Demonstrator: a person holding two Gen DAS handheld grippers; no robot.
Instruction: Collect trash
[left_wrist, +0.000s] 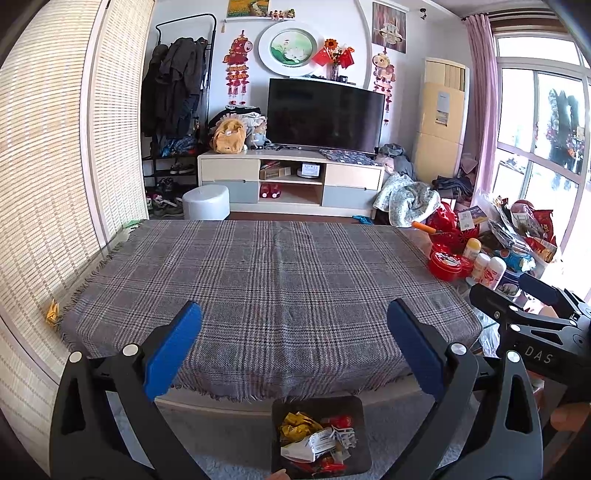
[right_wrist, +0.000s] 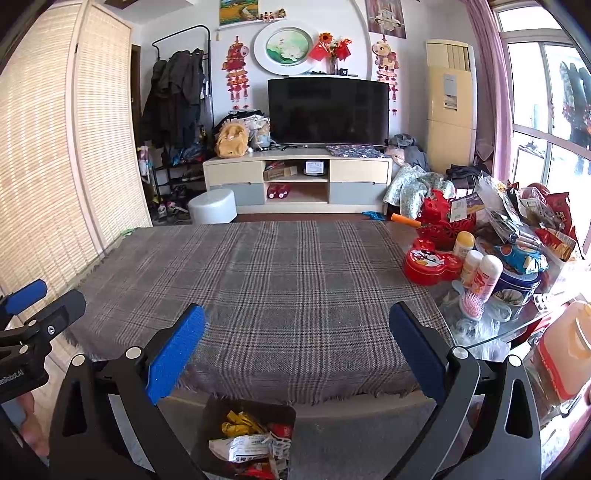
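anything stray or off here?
One yellow wrapper lies off the cloth at its left edge, by the screen, not in the bin with the other trash. Both grippers, left and right, are open.

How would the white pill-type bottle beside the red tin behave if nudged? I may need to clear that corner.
The white bottle looks tall and narrow, so it would probably tip, then roll. It stands crowded against the red tin, so it may knock neighbours.

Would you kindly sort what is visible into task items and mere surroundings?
Task items: bin holding wrappers; left gripper and right gripper, both open.
Surroundings: plaid tablecloth; red tin; snack bags; television.
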